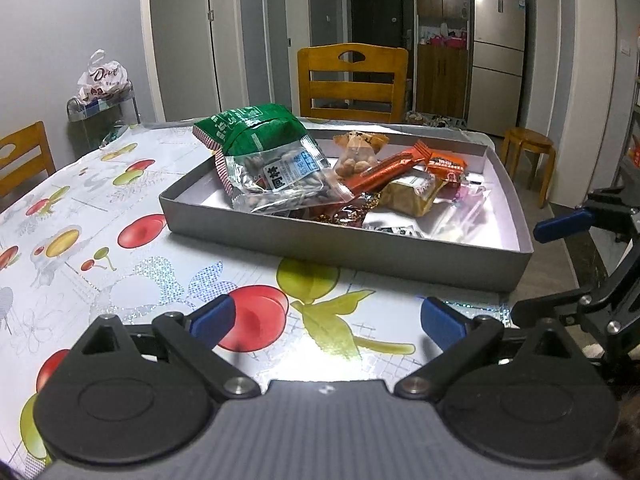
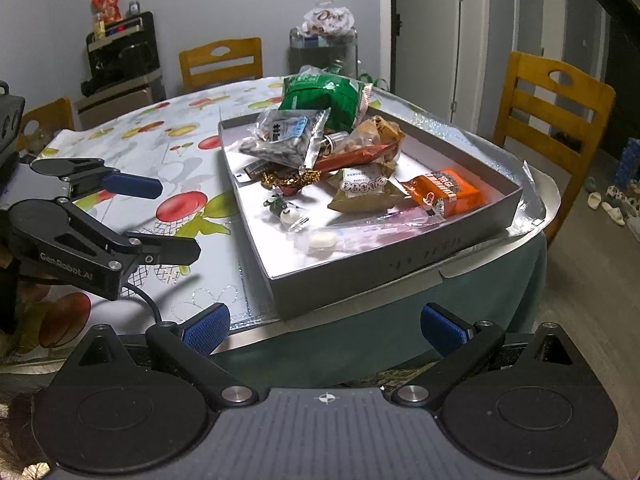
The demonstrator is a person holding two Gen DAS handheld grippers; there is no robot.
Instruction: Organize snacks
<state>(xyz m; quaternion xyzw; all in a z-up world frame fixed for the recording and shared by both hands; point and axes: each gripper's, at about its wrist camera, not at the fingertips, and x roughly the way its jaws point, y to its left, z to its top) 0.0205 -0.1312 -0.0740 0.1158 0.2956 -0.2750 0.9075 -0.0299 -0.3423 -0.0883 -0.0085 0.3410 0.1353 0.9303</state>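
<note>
A shallow grey tray [image 1: 360, 252] [image 2: 380, 276] sits on the fruit-patterned tablecloth [image 1: 120, 208] and holds a loose pile of snacks. A green bag [image 1: 248, 128] [image 2: 320, 94] leans on the far rim over a clear bag of seeds [image 1: 280, 180] [image 2: 284, 136]. An orange bar [image 1: 384, 172], an orange packet [image 1: 446, 166] [image 2: 448, 194] and a tan packet [image 1: 408, 196] [image 2: 360, 192] lie beside them. My left gripper [image 1: 326, 322] [image 2: 168, 216] hovers open over the cloth, short of the tray's near wall. My right gripper [image 2: 325, 330] [image 1: 548, 264] is open at the tray's corner by the table edge. Neither holds anything.
Wooden chairs [image 1: 352, 80] [image 2: 552, 120] stand at the table's far sides. The tray's corner reaches the table edge [image 2: 400, 300], with floor beyond. A wooden stool [image 1: 528, 160] and fridge [image 1: 496, 52] stand behind. A cart holding a white bag [image 1: 102, 80] is at the wall.
</note>
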